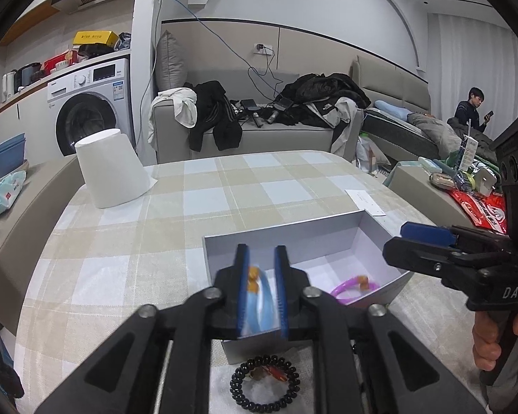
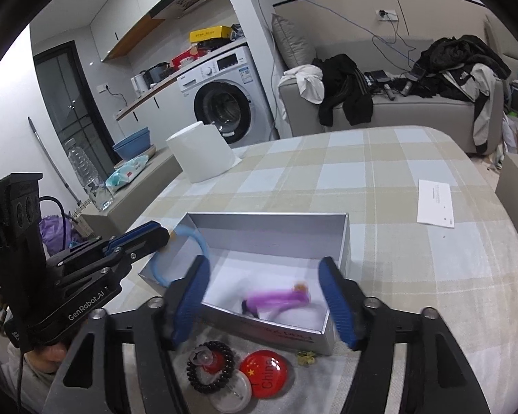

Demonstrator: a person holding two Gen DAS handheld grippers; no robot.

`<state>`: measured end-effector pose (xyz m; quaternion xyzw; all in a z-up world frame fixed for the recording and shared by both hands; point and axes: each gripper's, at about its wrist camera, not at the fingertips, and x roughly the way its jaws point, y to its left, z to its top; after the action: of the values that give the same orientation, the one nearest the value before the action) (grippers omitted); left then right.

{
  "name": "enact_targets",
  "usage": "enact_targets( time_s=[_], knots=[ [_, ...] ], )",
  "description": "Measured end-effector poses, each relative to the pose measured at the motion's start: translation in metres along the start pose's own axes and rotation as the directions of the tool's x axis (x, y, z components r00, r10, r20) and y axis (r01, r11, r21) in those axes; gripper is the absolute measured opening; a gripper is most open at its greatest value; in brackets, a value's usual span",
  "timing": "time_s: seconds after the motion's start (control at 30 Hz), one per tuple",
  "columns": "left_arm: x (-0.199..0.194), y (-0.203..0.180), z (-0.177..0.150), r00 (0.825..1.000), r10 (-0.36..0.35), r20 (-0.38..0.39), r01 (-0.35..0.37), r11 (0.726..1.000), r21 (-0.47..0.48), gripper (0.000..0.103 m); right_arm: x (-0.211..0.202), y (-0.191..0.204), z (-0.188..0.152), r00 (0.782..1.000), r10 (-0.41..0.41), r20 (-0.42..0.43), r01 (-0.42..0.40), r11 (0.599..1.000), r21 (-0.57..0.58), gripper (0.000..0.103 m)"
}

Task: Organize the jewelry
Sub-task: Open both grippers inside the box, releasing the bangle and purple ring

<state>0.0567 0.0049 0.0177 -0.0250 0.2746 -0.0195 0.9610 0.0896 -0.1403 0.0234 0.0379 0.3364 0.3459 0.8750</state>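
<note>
Jewelry is spread between a silver box (image 2: pixel 342 238) and the cloth in front of it. A blue ring (image 1: pixel 259 288) with an orange bead is pinched between the fingers of the left gripper (image 1: pixel 261 288), which are drawn close together on it; seen from the right wrist, the blue ring (image 2: pixel 200 241) hangs from those fingertips over the box's left wall. Inside the box, ahead of and between the fingers of the right gripper (image 2: pixel 264 296), a purple ring (image 2: pixel 279 300) lies blurred on the white floor; from the left wrist the purple ring (image 1: pixel 348 288) is seen to the right of the left gripper, low in the box (image 1: pixel 293 231). The right gripper's fingers are spread wide, one to each side of the box's near end, and nothing is held between them. From the left wrist the right gripper (image 1: pixel 414 241) is seen at the right, beside the box's right wall, with its fingers apart.

Below the left gripper, just outside the near wall, a black bead bracelet (image 1: pixel 264 384) lies on the cloth. From the right wrist the bracelet (image 2: pixel 210 367) is seen below the gripper, with a red badge (image 2: pixel 266 372) just right of it and a clear round lid (image 2: pixel 231 393) touching both. A small gold piece (image 2: pixel 305 357) lies against the box's near wall.

Farther ahead on the checked table (image 2: pixel 380 179) are a white paper roll (image 2: pixel 202 153) to the left and a paper slip (image 2: pixel 435 201) to the right.
</note>
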Motion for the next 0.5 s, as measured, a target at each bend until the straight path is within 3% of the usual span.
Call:
enact_targets(
  time_s=[0.03,0.1,0.13,0.27,0.5],
  knots=[
    [-0.002,0.0,0.0,1.0,0.008,-0.001,-0.008,1.0,0.002,0.03,-0.002,0.001,0.0,1.0,-0.003,0.006,0.003,1.0,-0.004,0.081],
    [-0.009,0.0,-0.002,1.0,0.021,0.005,-0.021,1.0,-0.005,0.063,-0.009,0.002,0.0,1.0,-0.024,0.011,0.024,1.0,-0.012,0.094],
    [-0.014,0.002,-0.003,1.0,0.022,0.017,-0.021,1.0,-0.014,0.069,-0.013,0.002,-0.001,0.999,-0.034,0.013,0.034,0.999,-0.02,0.103],
    [-0.035,0.006,-0.011,0.997,0.035,0.063,-0.032,0.999,-0.044,0.102,-0.026,0.004,-0.01,0.998,-0.069,0.006,0.07,0.996,-0.049,0.103],
    [-0.035,0.003,-0.029,0.999,0.041,0.019,-0.041,0.999,-0.034,0.102,-0.031,0.001,-0.036,0.995,-0.07,-0.069,0.066,0.996,-0.052,0.103]
  ],
)
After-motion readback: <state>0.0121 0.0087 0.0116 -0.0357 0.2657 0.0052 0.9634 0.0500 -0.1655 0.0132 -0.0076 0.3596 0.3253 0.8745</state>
